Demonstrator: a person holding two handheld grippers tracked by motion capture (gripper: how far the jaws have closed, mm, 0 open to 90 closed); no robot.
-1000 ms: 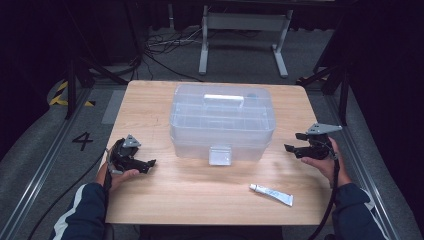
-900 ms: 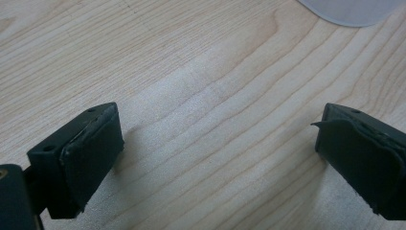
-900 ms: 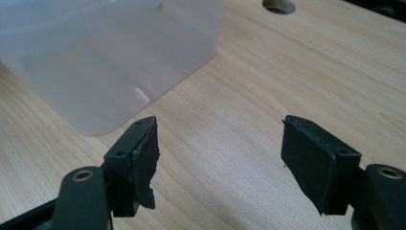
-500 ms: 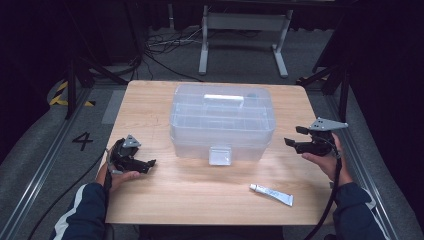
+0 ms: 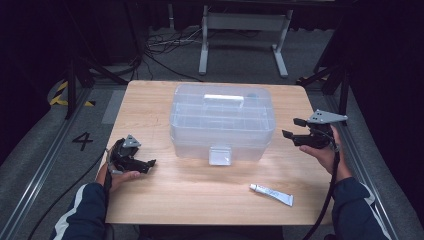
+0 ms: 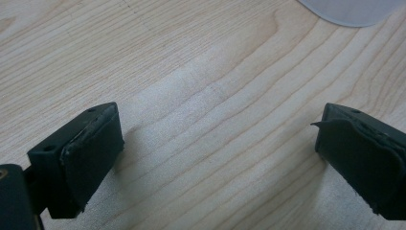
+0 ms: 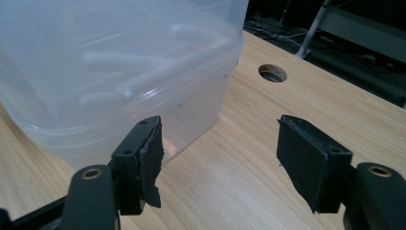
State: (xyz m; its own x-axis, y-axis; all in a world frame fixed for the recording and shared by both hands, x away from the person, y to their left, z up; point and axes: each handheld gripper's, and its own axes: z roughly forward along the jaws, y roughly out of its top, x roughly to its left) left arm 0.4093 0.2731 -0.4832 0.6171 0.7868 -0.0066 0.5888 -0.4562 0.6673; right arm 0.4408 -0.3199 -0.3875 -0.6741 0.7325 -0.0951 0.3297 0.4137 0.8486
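- Clear plastic box (image 5: 222,122) sits at table (image 5: 150,100) centre, lid on, latch at its 6 o'clock side.
- Right gripper (image 5: 295,128) is at 3 o'clock of box, near it but not touching; jaws spread w/ nothing between, have just been closing a bit.
- Left gripper (image 5: 148,164) at 8 o'clock, low over the wood; jaws spread wide, empty.
- Small tube (image 5: 272,194) lies at 5 o'clock, apart from both.

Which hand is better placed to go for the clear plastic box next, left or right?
Right, probably. The right gripper is raised beside the clear plastic box, jaws open and facing its side. The left gripper sits low over the wooden table, jaws open on nothing, with the box just at the edge of its view.
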